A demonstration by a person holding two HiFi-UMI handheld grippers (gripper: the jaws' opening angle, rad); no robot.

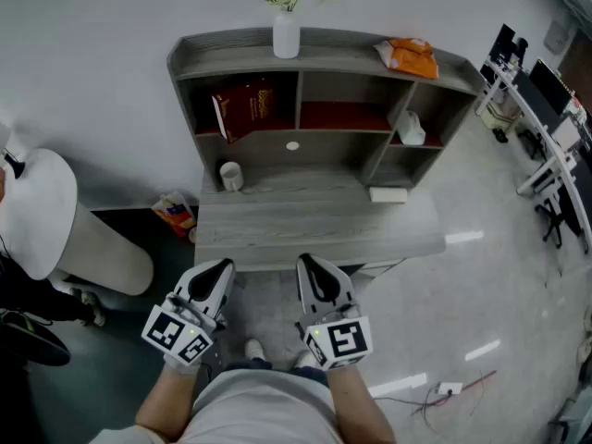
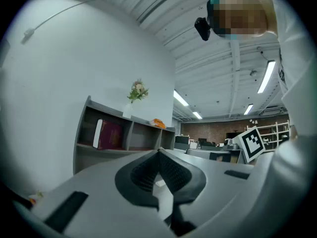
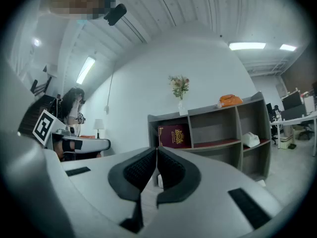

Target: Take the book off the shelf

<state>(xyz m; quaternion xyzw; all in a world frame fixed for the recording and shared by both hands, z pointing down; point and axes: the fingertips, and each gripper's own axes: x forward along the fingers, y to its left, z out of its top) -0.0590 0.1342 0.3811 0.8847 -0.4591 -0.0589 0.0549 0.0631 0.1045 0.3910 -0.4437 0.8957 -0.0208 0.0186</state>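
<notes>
- Maroon is the colour to go for: the book point(image 1: 248, 107) leans in the upper-left bay of the grey shelf point(image 1: 324, 55), at about eleven o'clock from the person in the head view.
- In the head view, the left gripper point(image 1: 222, 268) and the right gripper point(image 1: 310, 266) are both held low at six o'clock by the person's waist. They are short of the desk point(image 1: 314, 225) and well apart from the book.
- A white cup point(image 1: 230, 175) sits on the desk just below the book's bay, and a vase point(image 1: 286, 33) stands on the top board at twelve o'clock. I'd bring the reach in level between them so neither gets knocked.
- In the left gripper view, that gripper's jaws are clenched tip to tip with nothing between them. The book point(image 2: 111, 135) shows far off at ten o'clock. The jaws would need to spread before they reach the bay.
- In the right gripper view, that gripper's jaws are likewise pressed together and empty. The book point(image 3: 174, 136) sits just above their tips at twelve o'clock, its cover facing out.
- From where I stand, the right side looks better lined up. I'd pinch the book's free edge across its thickness, then draw it straight back toward six o'clock.
</notes>
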